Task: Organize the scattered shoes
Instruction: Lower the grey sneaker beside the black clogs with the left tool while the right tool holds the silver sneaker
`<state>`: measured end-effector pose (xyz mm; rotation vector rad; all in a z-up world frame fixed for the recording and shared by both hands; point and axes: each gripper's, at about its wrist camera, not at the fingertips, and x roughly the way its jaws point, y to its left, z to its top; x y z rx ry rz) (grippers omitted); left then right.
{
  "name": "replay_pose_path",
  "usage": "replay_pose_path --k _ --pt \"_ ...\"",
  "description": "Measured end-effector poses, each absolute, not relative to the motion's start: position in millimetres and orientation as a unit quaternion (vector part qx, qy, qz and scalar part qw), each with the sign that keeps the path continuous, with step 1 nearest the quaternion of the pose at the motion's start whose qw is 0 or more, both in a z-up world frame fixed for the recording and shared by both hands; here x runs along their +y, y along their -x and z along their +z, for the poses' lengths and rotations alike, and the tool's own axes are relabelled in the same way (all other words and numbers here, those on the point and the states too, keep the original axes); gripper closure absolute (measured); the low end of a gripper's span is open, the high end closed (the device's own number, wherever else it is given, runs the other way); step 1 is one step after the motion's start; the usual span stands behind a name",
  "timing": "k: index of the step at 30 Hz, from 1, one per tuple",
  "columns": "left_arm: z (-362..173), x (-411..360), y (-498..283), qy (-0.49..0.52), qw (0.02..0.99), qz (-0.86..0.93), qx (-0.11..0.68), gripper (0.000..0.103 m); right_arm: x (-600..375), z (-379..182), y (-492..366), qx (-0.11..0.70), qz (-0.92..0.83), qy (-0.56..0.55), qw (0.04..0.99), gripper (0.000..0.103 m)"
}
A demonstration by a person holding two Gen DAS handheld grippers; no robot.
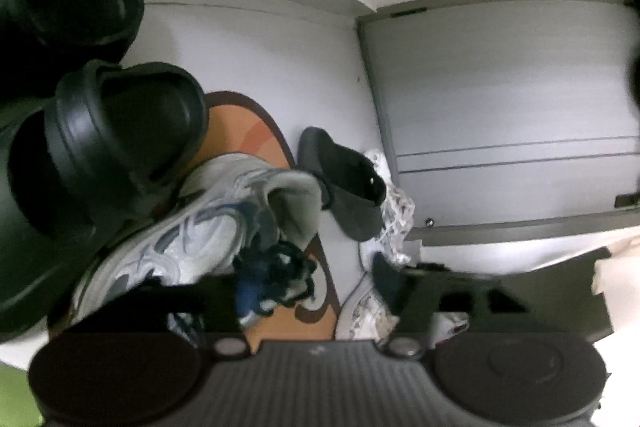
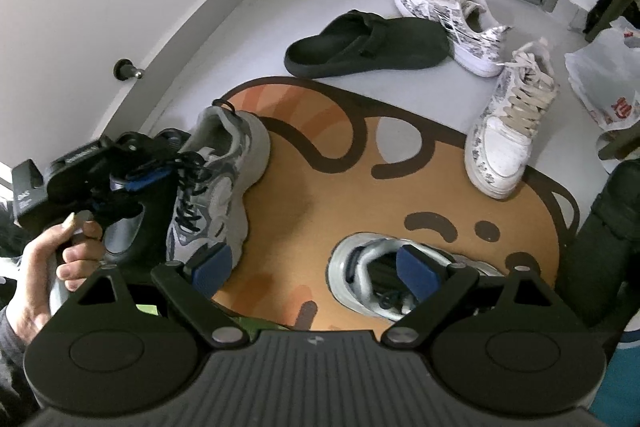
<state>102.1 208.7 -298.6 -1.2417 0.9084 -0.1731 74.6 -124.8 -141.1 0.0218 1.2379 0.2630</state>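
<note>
I am holding both grippers over the orange mat (image 2: 300, 211), where two of the scattered shoes are lying. The left gripper (image 1: 316, 289), held in a hand (image 2: 60, 259), is sitting released at the mat's left edge, its jaws standing apart; the dark laces of the grey sneaker (image 2: 224, 179) are bunching against one blue pad, but nothing is being pinched. That sneaker is resting on its sole along the mat's left edge. The right gripper (image 2: 316, 267) is hanging wide open above the mat's near end, grasping nothing, with one pad hovering over the mouth of the second grey sneaker (image 2: 356, 267), which is lying on the mat there. Just past the mat's far edge, on the pale floor, a black clog (image 2: 360, 47) is lying; a white patterned sneaker (image 2: 452, 15) is touching it on the side away from the mat. Its mate (image 2: 508, 131) is standing with its toe on the mat's right edge. In the left wrist view, two black slides (image 1: 120, 131) are looming at the mat's left side; I cannot tell whether they are touching it.
</note>
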Motion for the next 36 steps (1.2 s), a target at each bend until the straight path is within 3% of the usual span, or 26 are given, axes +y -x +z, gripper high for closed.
replay_pose_path --k 32,36 --pt "-264 126 -101 0.528 0.686 -0.233 0.443 0.036 -158 -126 -56 0.569 0.103 -0.017 0.815 0.01" --pt "-253 127 -113 0.495 0.698 -0.244 0.457 0.04 -162 -124 -50 0.569 0.096 -0.012 0.817 0.01"
